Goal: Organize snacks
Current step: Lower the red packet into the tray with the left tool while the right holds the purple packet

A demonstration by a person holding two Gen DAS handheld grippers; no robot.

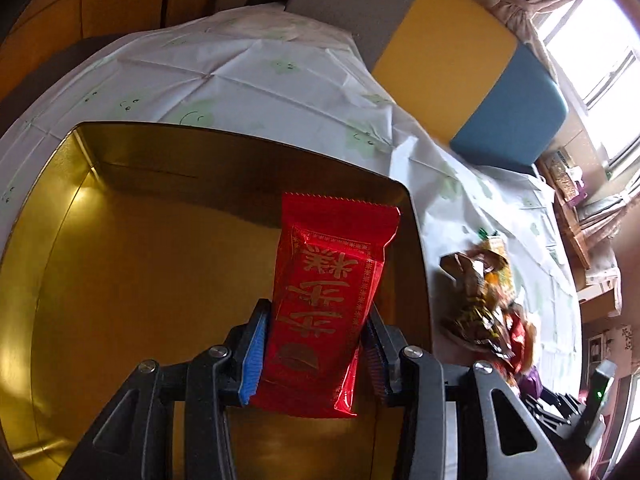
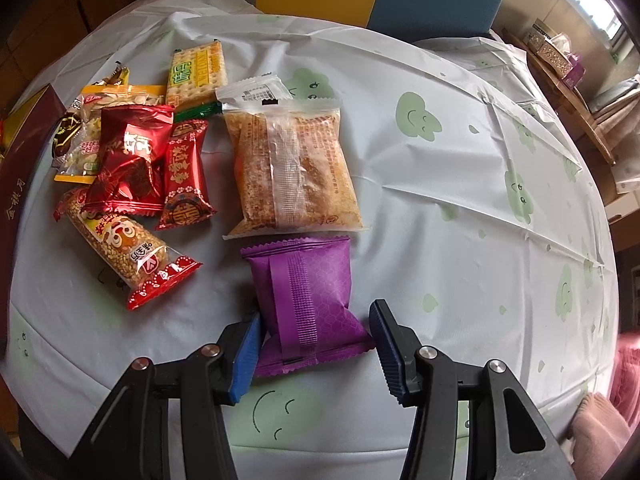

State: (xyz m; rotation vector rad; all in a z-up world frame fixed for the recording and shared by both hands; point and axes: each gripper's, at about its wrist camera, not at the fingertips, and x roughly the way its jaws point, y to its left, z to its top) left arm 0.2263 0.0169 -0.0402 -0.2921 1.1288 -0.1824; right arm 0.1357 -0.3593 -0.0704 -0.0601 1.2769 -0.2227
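Daylight from the window falls across a bench under a pale cloth (image 2: pixel 460 184) printed with green smiley shapes. On it sits a wide gold tin (image 1: pixel 132 264), its lid off and its floor bare, which I take to be where the snacks belong.

My left gripper (image 1: pixel 316 344) is clamped on a red packet (image 1: pixel 324 300), both pads pressed into its sides near the lower end. I hold it low so the long body sticks out ahead of the fingers and can be laid flat inside. It hangs over the tin's right half, not yet touching the bottom as far as I can tell.

My right gripper (image 2: pixel 316 352) points down at a purple packet (image 2: pixel 308 300) lying flat on the cloth. The left pad touches its crimped edge; the right pad stands just clear, so nothing is gripped. It straddles that packet because it lies nearest, apart from the pile of snacks (image 2: pixel 124 160) to the left.
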